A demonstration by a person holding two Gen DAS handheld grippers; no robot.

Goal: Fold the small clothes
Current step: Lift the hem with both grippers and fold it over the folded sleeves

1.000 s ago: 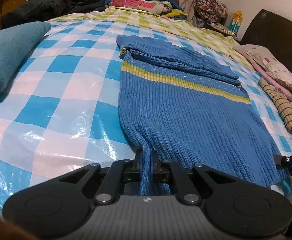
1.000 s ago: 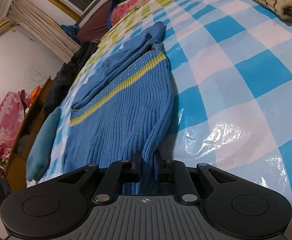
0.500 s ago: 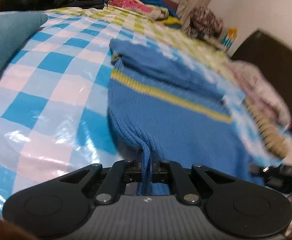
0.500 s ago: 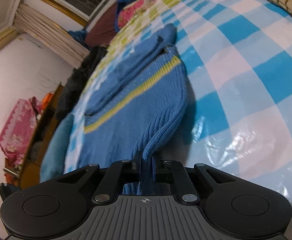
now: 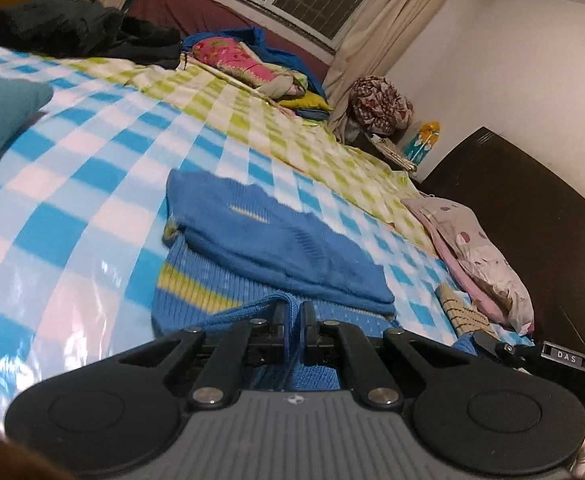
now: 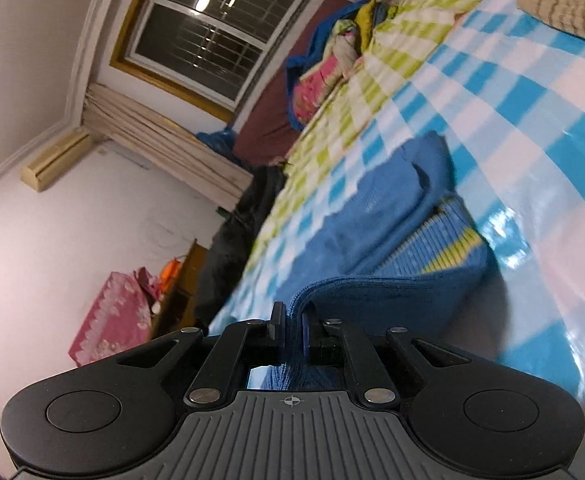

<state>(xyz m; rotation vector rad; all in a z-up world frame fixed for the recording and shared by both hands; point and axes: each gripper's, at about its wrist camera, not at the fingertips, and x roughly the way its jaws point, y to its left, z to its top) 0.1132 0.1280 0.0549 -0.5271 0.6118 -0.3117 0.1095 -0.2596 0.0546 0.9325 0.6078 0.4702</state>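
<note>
The fold was under way: the left claw [image 5: 291, 322] and the right claw [image 6: 291, 326] were each clamped tight on a corner of the hem of the one blue sweater [image 5: 276, 248], which lay on the checked bed [image 5: 92, 184] with that hem raised. Next, I judged, both claws needed to carry it forward evenly over the yellow stripe [image 5: 188, 286] toward the folded sleeves before letting go. I counted two claws, one sweater.

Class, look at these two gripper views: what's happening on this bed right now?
A person with a gripper in each hand is folding a blue knitted sweater on the checked bed cover. The left gripper and the right gripper are each shut on the sweater's near hem, which is raised off the cover. The fold isn't finished.
</note>
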